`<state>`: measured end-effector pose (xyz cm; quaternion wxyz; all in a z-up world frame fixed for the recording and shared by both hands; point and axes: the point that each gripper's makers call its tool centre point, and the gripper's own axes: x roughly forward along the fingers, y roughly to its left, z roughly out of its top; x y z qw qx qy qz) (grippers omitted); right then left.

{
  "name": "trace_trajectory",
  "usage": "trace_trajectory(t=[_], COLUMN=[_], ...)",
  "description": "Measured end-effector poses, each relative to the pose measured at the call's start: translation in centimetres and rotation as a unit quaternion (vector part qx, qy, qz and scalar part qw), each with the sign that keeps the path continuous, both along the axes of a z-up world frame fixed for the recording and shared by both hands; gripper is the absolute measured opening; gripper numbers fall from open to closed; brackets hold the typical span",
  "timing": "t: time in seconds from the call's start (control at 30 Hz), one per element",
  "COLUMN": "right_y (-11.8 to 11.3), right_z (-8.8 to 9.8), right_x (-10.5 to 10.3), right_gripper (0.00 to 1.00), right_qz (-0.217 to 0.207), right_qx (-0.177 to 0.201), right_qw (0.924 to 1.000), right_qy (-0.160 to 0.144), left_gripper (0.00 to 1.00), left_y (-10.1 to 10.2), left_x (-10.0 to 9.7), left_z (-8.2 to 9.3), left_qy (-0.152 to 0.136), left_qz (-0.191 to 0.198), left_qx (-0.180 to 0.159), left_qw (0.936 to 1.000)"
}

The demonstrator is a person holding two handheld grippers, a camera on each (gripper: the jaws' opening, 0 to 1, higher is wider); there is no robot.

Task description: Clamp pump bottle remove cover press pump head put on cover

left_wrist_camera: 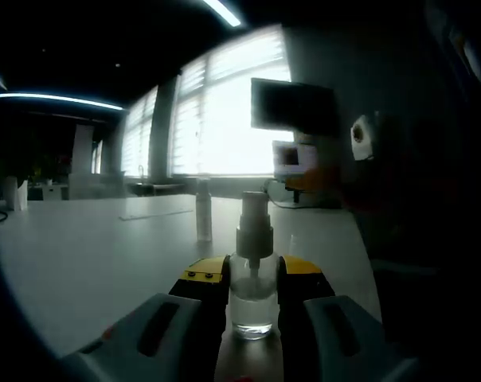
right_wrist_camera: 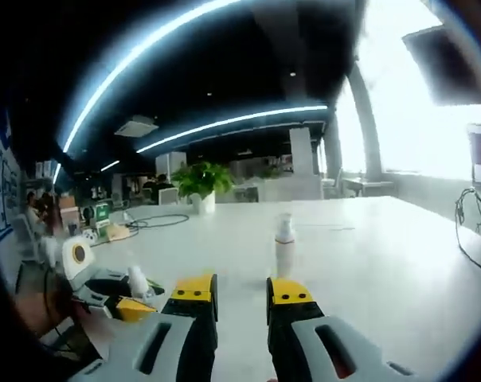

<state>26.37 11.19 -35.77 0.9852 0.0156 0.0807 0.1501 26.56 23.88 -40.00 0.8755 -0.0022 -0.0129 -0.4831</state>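
My left claw (left_wrist_camera: 253, 306) is clenched on the small clear plastic pump bottle (left_wrist_camera: 252, 298), its yellow-tipped jaws pressing the body from both sides so it stands steady on the white counter (left_wrist_camera: 89, 255) with the bare grey pump head (left_wrist_camera: 254, 223) free above for pressing. My right claw (right_wrist_camera: 240, 306) hangs released with nothing between its jaws, ready, I judge, either to press the head or fetch the cover. Farther off on the counter stands the slim translucent cover (right_wrist_camera: 284, 247), upright and well apart from the bottle.
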Motion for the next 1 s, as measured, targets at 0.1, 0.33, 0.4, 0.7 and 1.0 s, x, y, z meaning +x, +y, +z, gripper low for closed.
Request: trace_trajectory(t=[0.1,0.33,0.4,0.7,1.0], right_y=[0.0,-0.5,-1.1,-0.8,-1.0], right_z=[-0.8,-2.2,-2.3,-3.4,-5.0], right_x=[0.0,0.0,0.1,-0.1,-0.1], right_gripper=[0.19,0.18,0.18,0.17,0.16], right_qz=[-0.004,-0.006,-0.01,0.008,0.004], right_qx=[-0.01,-0.019,-0.027,-0.036,-0.066], right_qw=[0.9999,0.9992,0.999,0.9982,0.995], right_qy=[0.013,0.034,0.034,0.048,0.076], left_gripper=[0.15,0.15,0.15,0.15,0.15], left_y=[0.0,0.0,0.0,0.0,0.0], left_x=[0.0,-0.1,-0.1,-0.1,-0.1], left_z=[0.0,0.0,0.0,0.0,0.0], left_qy=[0.0,0.0,0.0,-0.001,-0.001], left_qz=[0.0,0.0,0.001,0.001,0.001], left_qx=[0.0,0.0,0.0,0.001,0.002], left_qw=[1.0,1.0,1.0,1.0,1.0])
